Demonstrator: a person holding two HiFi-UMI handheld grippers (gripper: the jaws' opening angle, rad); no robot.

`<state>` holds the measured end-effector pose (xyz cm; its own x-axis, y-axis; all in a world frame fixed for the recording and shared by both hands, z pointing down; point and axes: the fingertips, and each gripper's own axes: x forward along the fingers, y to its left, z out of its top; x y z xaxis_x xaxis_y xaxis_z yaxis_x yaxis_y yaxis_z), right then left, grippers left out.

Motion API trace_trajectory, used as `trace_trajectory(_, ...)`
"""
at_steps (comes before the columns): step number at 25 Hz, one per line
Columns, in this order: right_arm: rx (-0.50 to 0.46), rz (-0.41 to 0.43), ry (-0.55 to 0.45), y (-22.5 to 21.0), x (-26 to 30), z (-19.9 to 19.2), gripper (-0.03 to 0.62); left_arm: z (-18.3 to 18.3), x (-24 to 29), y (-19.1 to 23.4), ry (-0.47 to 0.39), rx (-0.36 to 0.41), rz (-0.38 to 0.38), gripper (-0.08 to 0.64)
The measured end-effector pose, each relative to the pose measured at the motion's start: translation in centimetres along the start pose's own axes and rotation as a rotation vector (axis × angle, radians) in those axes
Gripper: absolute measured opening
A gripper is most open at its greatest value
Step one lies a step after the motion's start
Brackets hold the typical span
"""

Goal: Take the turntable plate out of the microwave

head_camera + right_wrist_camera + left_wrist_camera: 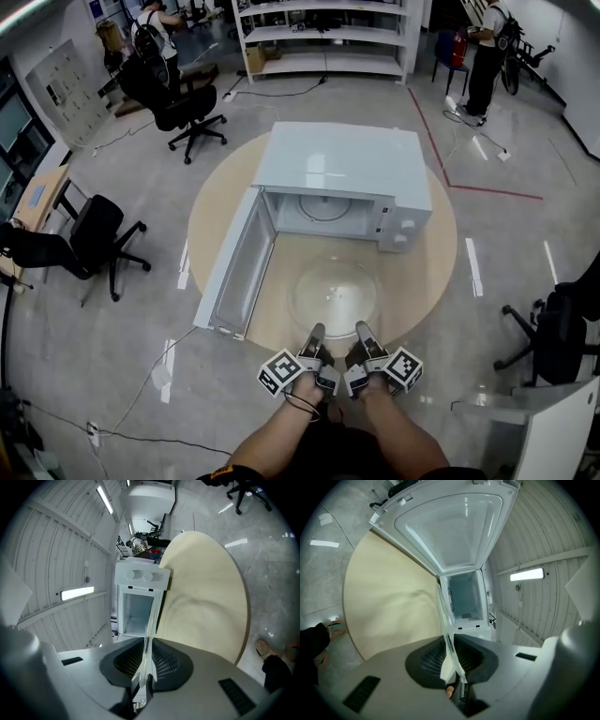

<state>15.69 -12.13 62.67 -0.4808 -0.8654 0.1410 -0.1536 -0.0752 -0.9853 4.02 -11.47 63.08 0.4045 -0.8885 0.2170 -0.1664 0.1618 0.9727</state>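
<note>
We grip the clear round glass turntable plate by its near rim with both tools, side by side. The left gripper has its jaws pinched onto the rim: in the left gripper view the glass runs edge-on between the dark ribbed pads, which press on it from both sides. The right gripper does the same, and in the right gripper view the thin pane stands between its pads, clamped near the base of the jaws.

The plate is outside the oven, over the round beige table, between our grippers and the white microwave. We cannot tell whether it touches the tabletop. It lies roughly flat in the head view, and the wood shows through it.

The microwave sits toward the far side of the table, with its two round knobs on the right of its front. The white microwave door is swung wide to the left and reaches out to the table's edge. The cavity stands open and faces us.

Around the table, on the grey floor, black office chairs stand well apart at the left. A white shelf unit lines the far wall.
</note>
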Motion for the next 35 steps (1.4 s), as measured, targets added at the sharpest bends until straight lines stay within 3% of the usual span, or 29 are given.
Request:
trace_trajectory(4,-0.004,0.004,0.012,-1.3,0.5,-0.1,0.052,-0.1,0.3,1.6,0.004,-0.016,0.025,0.092)
trace_trajectory(14,0.029,-0.079,0.016,-4.3,0.8,0.5,0.054,-0.6,1.9,3.4,0.028,-0.003,0.069,0.092)
trace_trajectory(22,0.084,-0.131,0.007,-5.4,1.4,0.6,0.051,-0.8,2.4,4.6,0.086,0.108,0.142,0.100)
trace_trajectory(28,0.092,-0.156,0.007,-6.2,1.5,0.6,0.046,-1.0,2.7,5.4,0.185,0.212,0.183,0.121)
trace_trajectory(35,0.114,-0.153,0.011,-6.0,1.4,0.4,0.044,-1.4,2.3,5.2,0.273,0.186,0.118,0.123)
